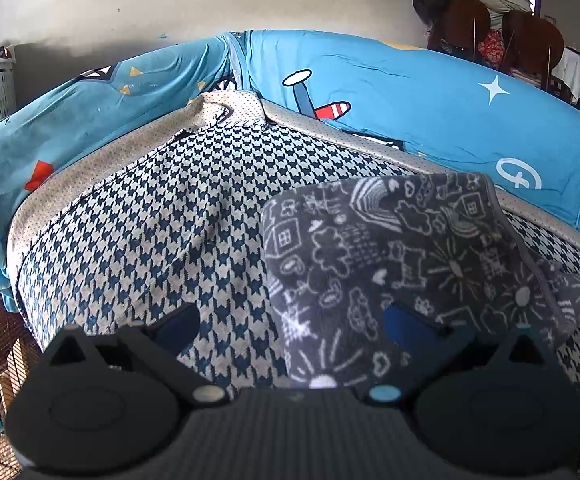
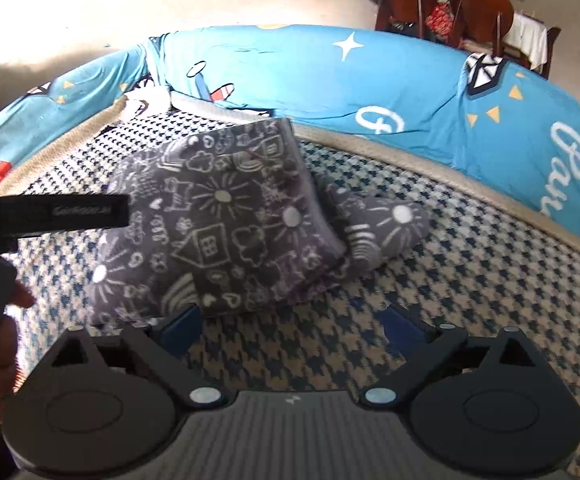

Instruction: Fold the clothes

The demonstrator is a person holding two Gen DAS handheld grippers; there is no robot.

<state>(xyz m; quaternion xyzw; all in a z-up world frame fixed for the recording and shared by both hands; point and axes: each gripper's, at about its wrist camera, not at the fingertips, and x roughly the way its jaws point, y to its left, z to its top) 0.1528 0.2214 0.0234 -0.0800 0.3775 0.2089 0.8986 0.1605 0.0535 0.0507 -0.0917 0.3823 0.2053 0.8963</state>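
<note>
Bare cushion [image 2: 449, 280] right of garment [image 2: 226, 216] (open)
</note>
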